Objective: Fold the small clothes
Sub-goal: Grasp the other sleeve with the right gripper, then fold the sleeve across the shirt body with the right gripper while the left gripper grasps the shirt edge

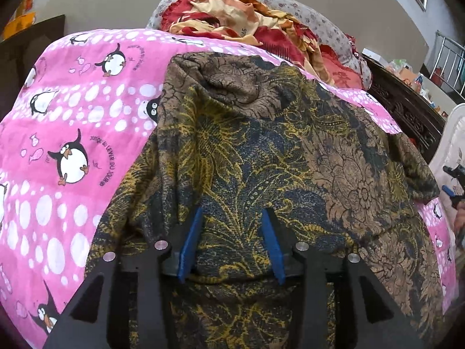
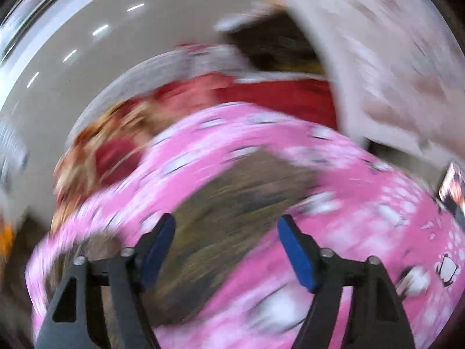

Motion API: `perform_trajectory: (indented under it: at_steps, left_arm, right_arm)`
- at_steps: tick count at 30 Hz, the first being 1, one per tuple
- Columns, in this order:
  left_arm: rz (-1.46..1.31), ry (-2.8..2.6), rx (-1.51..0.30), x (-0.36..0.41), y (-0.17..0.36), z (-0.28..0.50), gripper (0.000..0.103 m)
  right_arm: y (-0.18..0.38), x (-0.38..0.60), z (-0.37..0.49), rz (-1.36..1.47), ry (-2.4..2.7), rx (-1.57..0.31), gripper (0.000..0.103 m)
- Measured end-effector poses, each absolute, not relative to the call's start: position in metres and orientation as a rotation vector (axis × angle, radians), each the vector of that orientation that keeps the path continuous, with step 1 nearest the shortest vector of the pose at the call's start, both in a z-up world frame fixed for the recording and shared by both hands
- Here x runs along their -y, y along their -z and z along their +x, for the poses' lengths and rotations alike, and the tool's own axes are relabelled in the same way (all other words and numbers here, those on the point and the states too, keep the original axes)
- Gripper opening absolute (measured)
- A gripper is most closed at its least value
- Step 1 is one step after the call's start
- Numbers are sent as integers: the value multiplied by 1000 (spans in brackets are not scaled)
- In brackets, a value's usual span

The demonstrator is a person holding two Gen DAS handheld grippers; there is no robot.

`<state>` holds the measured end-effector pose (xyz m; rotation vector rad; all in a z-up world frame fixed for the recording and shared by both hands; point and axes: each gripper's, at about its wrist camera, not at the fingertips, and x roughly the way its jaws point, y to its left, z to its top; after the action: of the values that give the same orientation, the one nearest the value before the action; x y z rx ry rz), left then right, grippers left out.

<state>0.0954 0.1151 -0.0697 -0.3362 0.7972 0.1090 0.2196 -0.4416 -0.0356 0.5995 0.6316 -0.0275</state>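
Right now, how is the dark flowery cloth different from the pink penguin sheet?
The dark flowery cloth is brown, black and yellow with flowers; the pink penguin sheet has penguins and white dots. The cloth lies rumpled on top; the sheet is spread flat underneath. The left gripper is over the cloth, not the sheet. Both are printed fabric.

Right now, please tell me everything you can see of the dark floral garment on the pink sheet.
The dark floral garment looks like thin printed cloth: black ground with yellow and brown flowers. It lies spread but wrinkled on the pink penguin sheet, partly folded over itself. The left gripper is over its near edge, jaws apart, cloth between them, not pinched.
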Motion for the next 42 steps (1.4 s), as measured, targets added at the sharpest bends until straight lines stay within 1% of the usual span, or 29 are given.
perform_trajectory:
  at_steps: [1, 2, 5, 7, 9, 11, 12, 13, 14, 15, 18, 24, 27, 30, 32, 35, 38, 42]
  left_arm:
    - [-338, -109, -797, -115, 70, 96, 23]
    - [-339, -109, -797, -116, 70, 95, 23]
    - [-343, -107, -796, -115, 70, 95, 23]
    - [-345, -108, -796, -115, 70, 95, 23]
    - [-341, -111, -797, -115, 70, 96, 23]
    - [-336, -116, -799, -114, 71, 97, 23]
    - [-334, -117, -800, -114, 71, 98, 23]
    - [-334, -117, -800, -114, 71, 98, 23]
    - [-337, -116, -799, -114, 71, 98, 23]
    - [-339, -115, -799, -115, 71, 98, 23]
    - [-342, -113, -799, -115, 71, 98, 23]
    - [-351, -109, -795, -116, 71, 97, 23]
    - [-355, -106, -793, -117, 71, 97, 23]
    - [-365, -101, -790, -118, 71, 96, 23]
    - [-374, -97, -787, -119, 71, 95, 23]
    - [-392, -88, -781, -121, 72, 94, 23]
    - [-407, -81, -777, -124, 72, 93, 23]
    - [-431, -78, -758, -126, 58, 86, 23]
  right_arm:
    - [44, 461, 228, 673, 27, -640, 66]
    - [56, 484, 237, 772, 28, -646, 65]
    - [87, 515, 259, 946, -9, -678, 65]
    - [106, 520, 270, 1005, 5, -710, 65]
    - [112, 516, 275, 1016, -22, -693, 64]
    - [113, 511, 284, 996, -68, -688, 56]
    - [114, 505, 290, 967, -78, -703, 47]
    - [116, 503, 296, 952, -82, -715, 35]
    - [117, 498, 299, 923, -78, -730, 26]
    - [115, 497, 297, 899, -66, -732, 7]
    - [89, 494, 283, 819, -43, -658, 6]
    - [-13, 519, 240, 662, 114, -449, 6]
    - [-56, 516, 222, 588, 121, -379, 6]
    - [-88, 477, 215, 523, 16, -333, 6]
    - [-102, 421, 216, 483, -154, -340, 6]
    - [-103, 326, 214, 389, -383, -389, 6]
    - [-82, 242, 206, 321, -558, -461, 6]
    - [-12, 137, 196, 214, -694, -627, 6]
